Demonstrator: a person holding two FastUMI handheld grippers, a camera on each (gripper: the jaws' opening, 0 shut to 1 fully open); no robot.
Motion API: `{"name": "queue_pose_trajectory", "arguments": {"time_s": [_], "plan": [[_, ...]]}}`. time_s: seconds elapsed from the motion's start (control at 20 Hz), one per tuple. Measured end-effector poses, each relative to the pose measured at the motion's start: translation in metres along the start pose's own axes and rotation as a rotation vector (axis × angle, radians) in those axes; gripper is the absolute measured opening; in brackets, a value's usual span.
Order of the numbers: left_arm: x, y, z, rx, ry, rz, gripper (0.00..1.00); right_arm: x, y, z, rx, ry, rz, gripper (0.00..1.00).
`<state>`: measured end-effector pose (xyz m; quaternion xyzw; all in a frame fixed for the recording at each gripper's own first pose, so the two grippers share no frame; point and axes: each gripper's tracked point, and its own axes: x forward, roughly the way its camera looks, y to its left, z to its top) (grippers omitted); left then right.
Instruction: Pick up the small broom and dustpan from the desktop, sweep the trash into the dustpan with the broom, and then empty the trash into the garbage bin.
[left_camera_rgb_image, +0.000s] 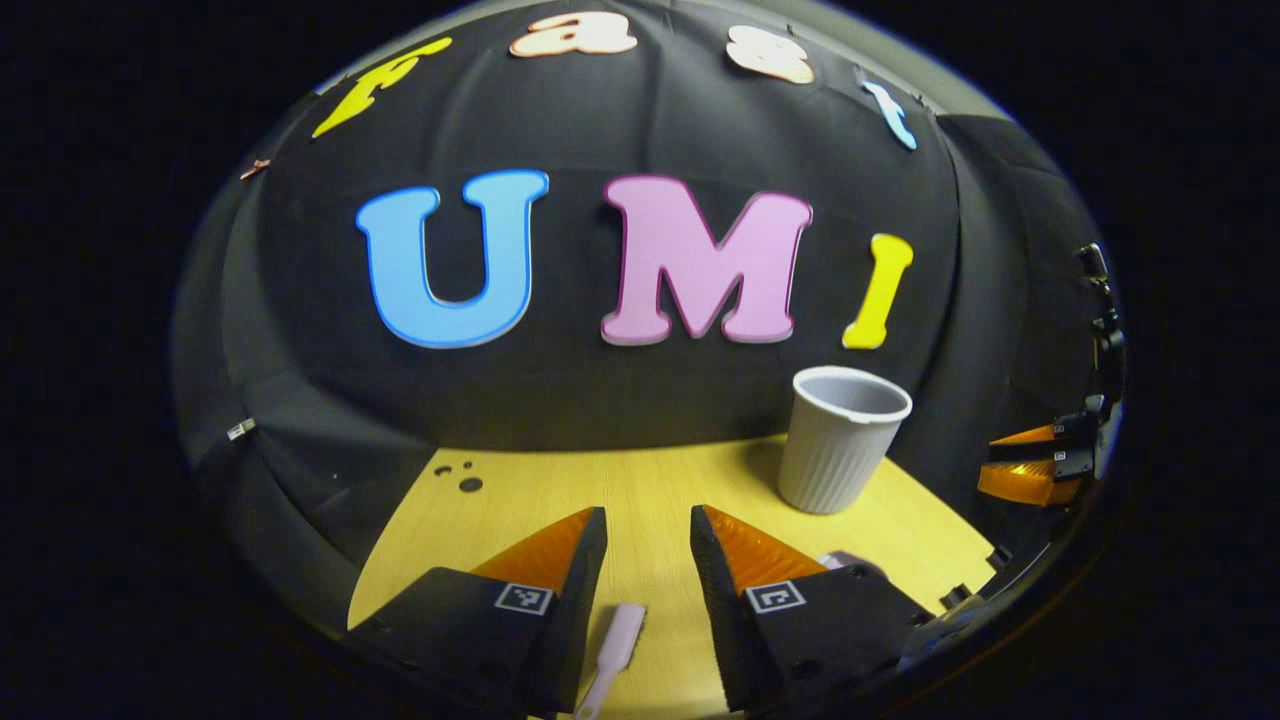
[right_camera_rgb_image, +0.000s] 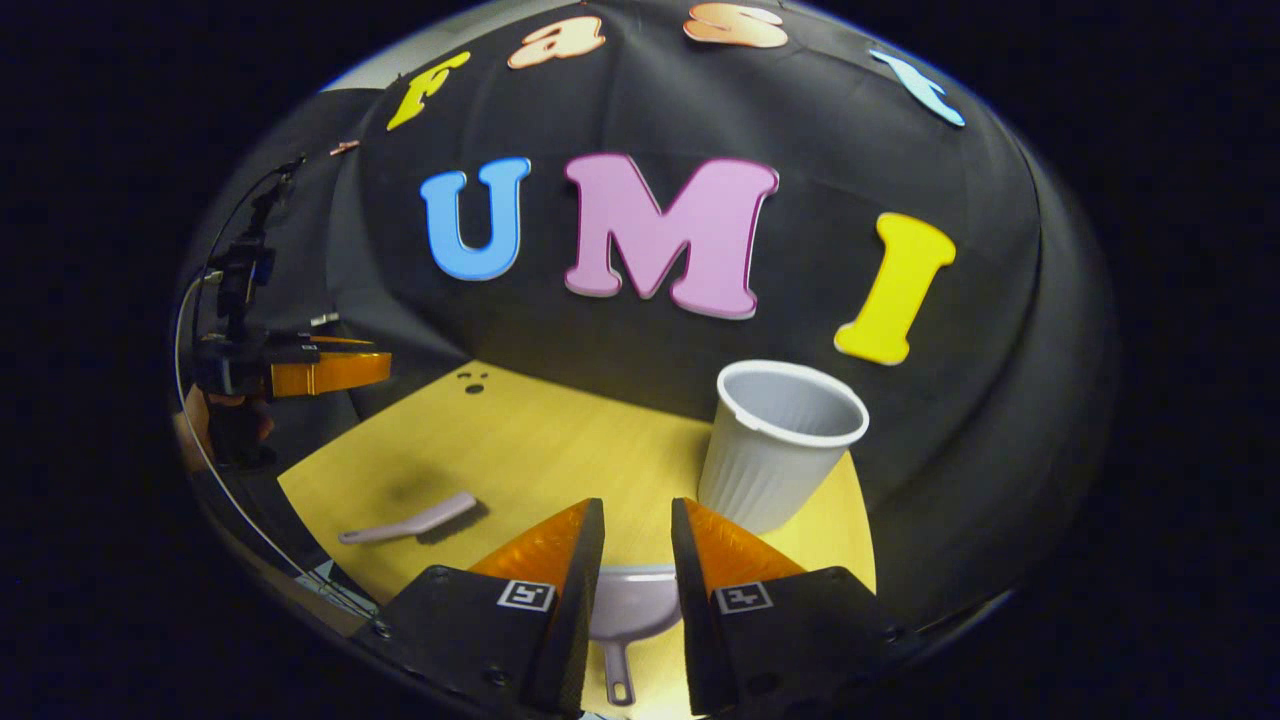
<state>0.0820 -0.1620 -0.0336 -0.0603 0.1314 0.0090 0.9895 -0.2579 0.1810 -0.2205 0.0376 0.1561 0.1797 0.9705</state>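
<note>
Small pale plastic broom (left_camera_rgb_image: 612, 645) lies on desk (left_camera_rgb_image: 640, 490) just below left gripper (left_camera_rgb_image: 648, 525), handle toward it; pale plastic dustpan (right_camera_rgb_image: 632, 612) sits under right gripper (right_camera_rgb_image: 638, 515). Both grippers part-open, empty.

broom (right_camera_rgb_image: 415, 521) pale pink | dustpan (right_camera_rgb_image: 632, 606) pale lilac | bin (right_camera_rgb_image: 780, 440) grey, ribbed | desktop (right_camera_rgb_image: 560, 450) yellow wood

Bin (right_camera_rgb_image: 780, 450) upright at the back right of the table (right_camera_rgb_image: 540, 440), dustpan (right_camera_rgb_image: 632, 610) lying in front of it, broom (right_camera_rgb_image: 415, 520) flat, well apart to its left.

Left gripper (left_camera_rgb_image: 648, 545) hovers with jaws apart; right gripper (right_camera_rgb_image: 638, 535) likewise.
</note>
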Motion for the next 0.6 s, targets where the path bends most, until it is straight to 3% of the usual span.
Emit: {"name": "queue_pose_trajectory", "arguments": {"time_s": [0.05,0.25,0.4,0.45,0.6], "plan": [[-0.006,0.0,0.014,-0.007,-0.029,-0.002,0.55,-0.005,0.0,0.012,0.005,-0.031,-0.003,0.43],[-0.019,-0.001,0.042,0.01,-0.122,-0.005,0.55,-0.02,-0.002,0.047,0.009,-0.129,-0.017,0.43],[-0.025,0.003,0.03,0.025,-0.107,0.008,0.55,-0.023,-0.015,0.035,-0.009,-0.126,-0.067,0.43],[-0.026,0.006,0.027,0.018,-0.097,0.015,0.56,-0.023,-0.016,0.03,-0.004,-0.12,-0.073,0.4],[-0.028,0.012,0.02,-0.004,-0.076,0.027,0.55,-0.026,-0.013,0.027,0.02,-0.109,-0.067,0.43]]}}
